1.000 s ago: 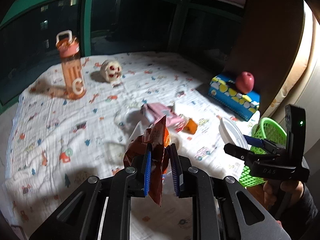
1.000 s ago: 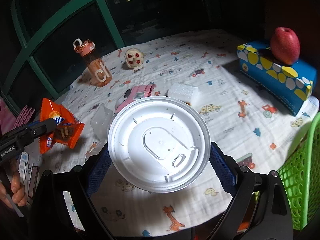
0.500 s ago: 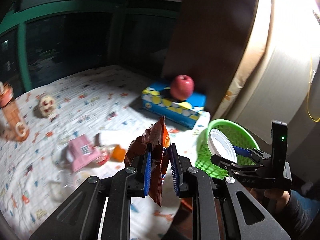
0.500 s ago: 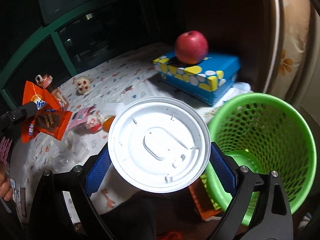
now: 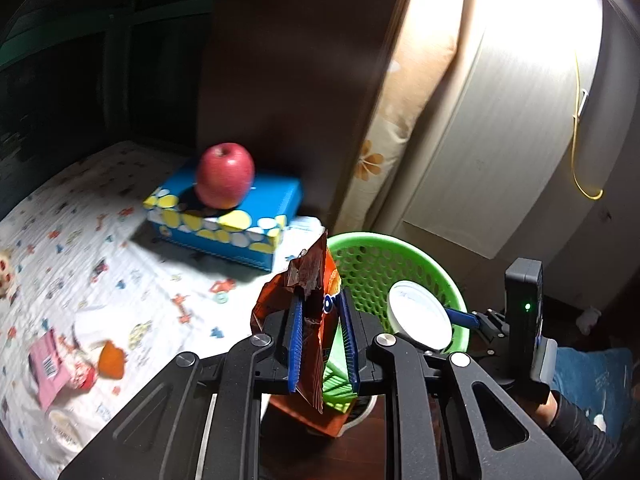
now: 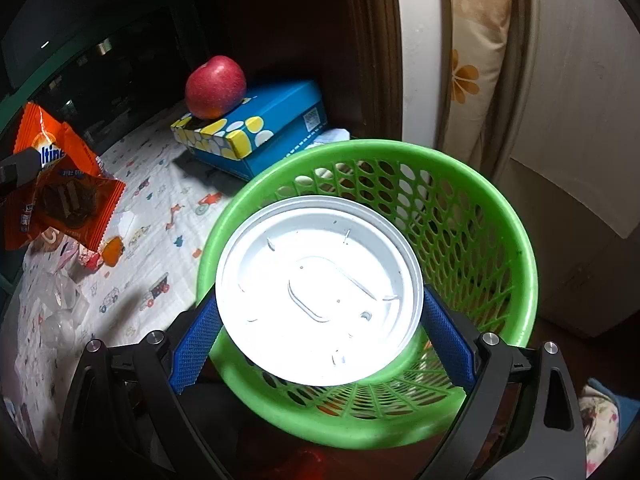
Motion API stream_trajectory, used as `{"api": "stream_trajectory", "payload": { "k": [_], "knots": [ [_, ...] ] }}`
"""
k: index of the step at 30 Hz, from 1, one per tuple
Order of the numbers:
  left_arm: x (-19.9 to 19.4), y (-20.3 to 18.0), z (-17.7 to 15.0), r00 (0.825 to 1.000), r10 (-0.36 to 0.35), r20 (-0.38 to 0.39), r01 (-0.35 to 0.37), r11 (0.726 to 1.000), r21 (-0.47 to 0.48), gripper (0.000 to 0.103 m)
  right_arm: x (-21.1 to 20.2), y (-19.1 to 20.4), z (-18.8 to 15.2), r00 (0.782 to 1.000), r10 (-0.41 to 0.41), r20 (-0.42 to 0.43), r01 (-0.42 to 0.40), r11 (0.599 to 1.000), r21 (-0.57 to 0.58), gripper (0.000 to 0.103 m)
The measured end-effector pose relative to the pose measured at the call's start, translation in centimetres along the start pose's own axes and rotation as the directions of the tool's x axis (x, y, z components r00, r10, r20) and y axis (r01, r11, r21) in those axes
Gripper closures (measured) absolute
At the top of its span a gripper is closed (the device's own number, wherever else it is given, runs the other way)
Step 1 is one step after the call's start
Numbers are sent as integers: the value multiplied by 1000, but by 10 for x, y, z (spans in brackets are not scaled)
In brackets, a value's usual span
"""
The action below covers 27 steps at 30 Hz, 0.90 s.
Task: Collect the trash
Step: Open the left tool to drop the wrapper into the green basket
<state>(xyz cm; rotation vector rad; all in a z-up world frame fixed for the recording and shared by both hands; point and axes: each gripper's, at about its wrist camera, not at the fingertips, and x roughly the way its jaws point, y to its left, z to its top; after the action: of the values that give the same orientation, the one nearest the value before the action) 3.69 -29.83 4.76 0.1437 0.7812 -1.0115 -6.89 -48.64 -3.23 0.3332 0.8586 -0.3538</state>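
My left gripper (image 5: 319,312) is shut on an orange snack wrapper (image 5: 310,296), held upright just left of the green mesh basket (image 5: 384,256). My right gripper (image 6: 318,316) is shut on a white plastic lid (image 6: 318,290), held flat over the basket's (image 6: 500,240) opening. The lid also shows in the left wrist view (image 5: 418,318), over the basket's right side. The wrapper shows at the left edge of the right wrist view (image 6: 60,196).
A blue tissue box (image 5: 228,220) with a red apple (image 5: 225,175) on it stands on the patterned cloth beside the basket. More litter lies on the cloth: a pink packet (image 5: 48,364), an orange scrap (image 5: 111,365), clear plastic (image 6: 60,304). A dark cabinet and curtain stand behind.
Both grippers have swung right from the cloth toward the basket. The lid is now over the basket's opening and the wrapper is close to its rim.
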Motion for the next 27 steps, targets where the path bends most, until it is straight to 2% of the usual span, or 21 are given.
{"api": "stream_trajectory", "payload": {
  "k": [6, 18, 21, 22, 23, 27],
  "knots": [
    [35, -24, 11, 997, -64, -43, 65, 998, 17, 85, 2, -21, -8, 1000, -10, -4, 10, 1000, 28, 6],
    [88, -52, 11, 982, -132, -134, 134, 991, 9, 83, -22, -41, -18, 998, -49, 30, 48, 998, 41, 6],
    [96, -56, 9, 979, -135, -150, 138, 990, 10, 73, -30, -44, -20, 998, -49, 43, 46, 998, 50, 6],
    [98, -56, 7, 979, -133, -154, 136, 991, 9, 59, -33, -45, -21, 998, -48, 48, 45, 998, 52, 6],
    [98, -56, 7, 980, -129, -152, 132, 991, 8, 53, -35, -46, -21, 998, -47, 53, 44, 998, 55, 6],
    [96, -52, 1, 980, -122, -155, 126, 992, 12, 53, -42, -45, -23, 997, -40, 63, 36, 998, 60, 6]
  ]
}}
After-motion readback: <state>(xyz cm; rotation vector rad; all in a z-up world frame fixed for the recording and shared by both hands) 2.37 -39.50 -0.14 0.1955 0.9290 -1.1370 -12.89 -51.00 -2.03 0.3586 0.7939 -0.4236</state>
